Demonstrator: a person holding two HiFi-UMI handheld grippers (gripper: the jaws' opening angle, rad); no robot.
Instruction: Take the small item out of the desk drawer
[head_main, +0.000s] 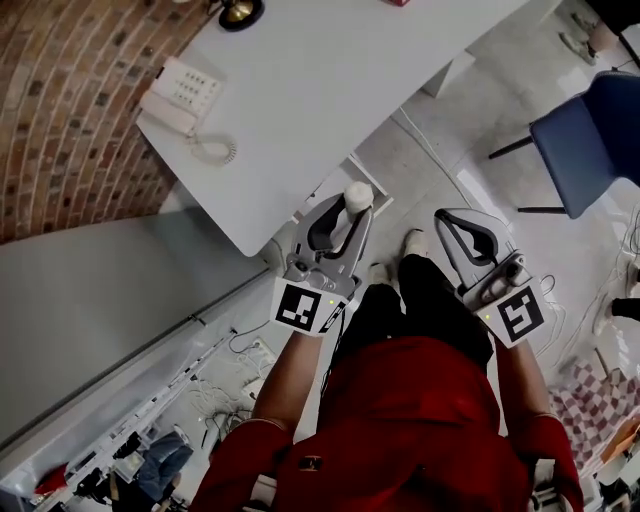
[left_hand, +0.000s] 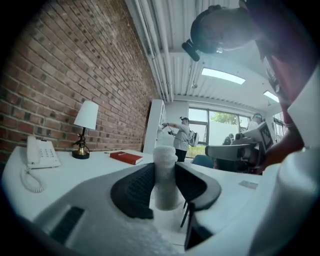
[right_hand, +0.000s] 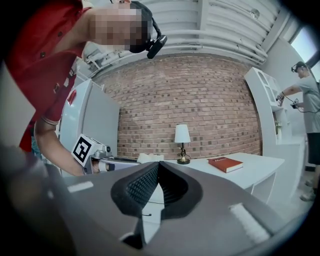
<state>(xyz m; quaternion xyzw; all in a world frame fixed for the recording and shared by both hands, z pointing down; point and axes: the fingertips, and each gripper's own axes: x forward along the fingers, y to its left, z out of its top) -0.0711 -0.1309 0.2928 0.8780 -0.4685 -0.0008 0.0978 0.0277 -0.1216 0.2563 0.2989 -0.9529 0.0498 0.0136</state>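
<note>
A small white bottle (left_hand: 165, 177) stands upright between the jaws of my left gripper (left_hand: 164, 172), which is shut on it. In the head view the same bottle (head_main: 357, 196) shows at the tips of the left gripper (head_main: 348, 205), held just off the front edge of the white desk (head_main: 330, 90), above the open desk drawer (head_main: 352, 185). My right gripper (head_main: 452, 222) hovers to the right over the floor, jaws together with nothing between them; in its own view the right gripper (right_hand: 158, 169) has its tips touching.
On the desk stand a white telephone (head_main: 182, 97) with coiled cord, a brass lamp (head_main: 240, 12) and a red book (left_hand: 126, 157). A blue chair (head_main: 590, 140) is to the right. A brick wall (head_main: 60, 110) lies left. Cables (head_main: 210, 385) run along the floor.
</note>
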